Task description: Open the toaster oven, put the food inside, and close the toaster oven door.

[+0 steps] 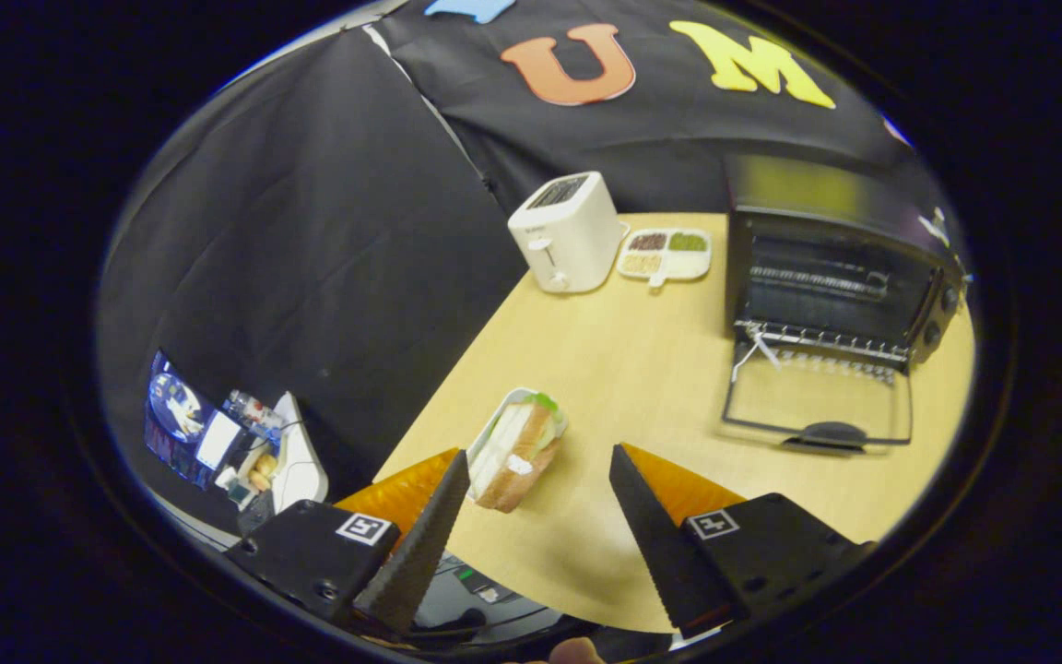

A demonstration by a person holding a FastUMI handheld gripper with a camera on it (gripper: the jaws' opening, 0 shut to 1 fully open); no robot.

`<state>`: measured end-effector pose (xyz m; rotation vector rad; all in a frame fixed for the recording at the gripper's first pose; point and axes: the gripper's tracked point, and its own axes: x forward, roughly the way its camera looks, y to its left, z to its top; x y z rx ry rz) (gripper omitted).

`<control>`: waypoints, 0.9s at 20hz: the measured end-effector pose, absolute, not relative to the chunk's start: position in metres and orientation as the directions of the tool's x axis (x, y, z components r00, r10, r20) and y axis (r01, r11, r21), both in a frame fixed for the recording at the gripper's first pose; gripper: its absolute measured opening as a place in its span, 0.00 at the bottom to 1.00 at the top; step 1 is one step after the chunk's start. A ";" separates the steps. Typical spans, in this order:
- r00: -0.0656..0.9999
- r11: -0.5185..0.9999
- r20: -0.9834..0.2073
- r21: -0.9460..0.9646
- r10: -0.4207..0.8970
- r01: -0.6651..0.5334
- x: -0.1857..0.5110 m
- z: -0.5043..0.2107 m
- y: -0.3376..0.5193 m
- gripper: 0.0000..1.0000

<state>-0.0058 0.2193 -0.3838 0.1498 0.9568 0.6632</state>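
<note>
Your gripper (538,461) hangs released, the sandwich (517,449) just ahead between its fingers; the oven (831,267) stands open, far right.

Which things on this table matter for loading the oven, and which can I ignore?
For the job:
- toaster oven, door already down
- sandwich, just ahead of the open gripper, nearer one finger

Lying about:
- white toaster
- divided snack tray
- clutter beyond the table edge

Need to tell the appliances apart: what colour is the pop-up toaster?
Cream white toaster, clearest in the gripper view, beyond the open gripper.
</note>
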 end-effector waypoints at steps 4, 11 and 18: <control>0.283 0.777 -0.731 0.526 0.621 -0.347 -0.004 -0.420 0.242 1.00; 0.147 0.749 -0.736 0.631 0.660 -0.202 0.008 -0.450 0.267 0.87; 0.101 0.728 -0.722 0.669 0.685 -0.148 0.008 -0.438 0.272 0.46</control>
